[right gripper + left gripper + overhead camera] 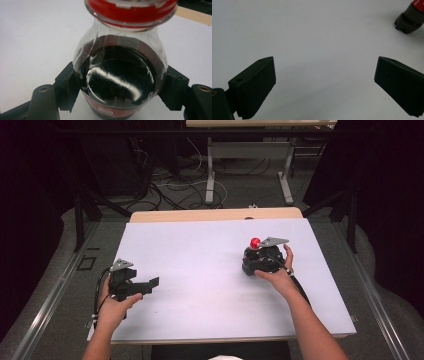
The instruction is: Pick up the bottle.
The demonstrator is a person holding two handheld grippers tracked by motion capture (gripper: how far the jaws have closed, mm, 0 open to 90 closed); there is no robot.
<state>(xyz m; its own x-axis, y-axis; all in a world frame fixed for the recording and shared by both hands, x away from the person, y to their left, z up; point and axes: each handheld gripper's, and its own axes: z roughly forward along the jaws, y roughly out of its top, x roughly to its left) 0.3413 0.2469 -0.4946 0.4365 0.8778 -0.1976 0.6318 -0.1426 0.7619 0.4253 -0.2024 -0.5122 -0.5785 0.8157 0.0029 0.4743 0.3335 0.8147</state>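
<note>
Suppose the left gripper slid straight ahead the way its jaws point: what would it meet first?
Probably nothing close: the left gripper faces bare white table. The bottle sits off to one side, apparently outside its line.

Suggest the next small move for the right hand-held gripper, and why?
Probably lift the bottle slightly. The right hand-held gripper has its jaws pressed on both sides of the bottle's body below the red cap, so the grip looks set. The left hand-held gripper stands open over bare table.

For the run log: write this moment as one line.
right tool: shut on cola bottle, red cap on | left tool: open, nothing between the jaws, over white table | bottle: upright
</note>
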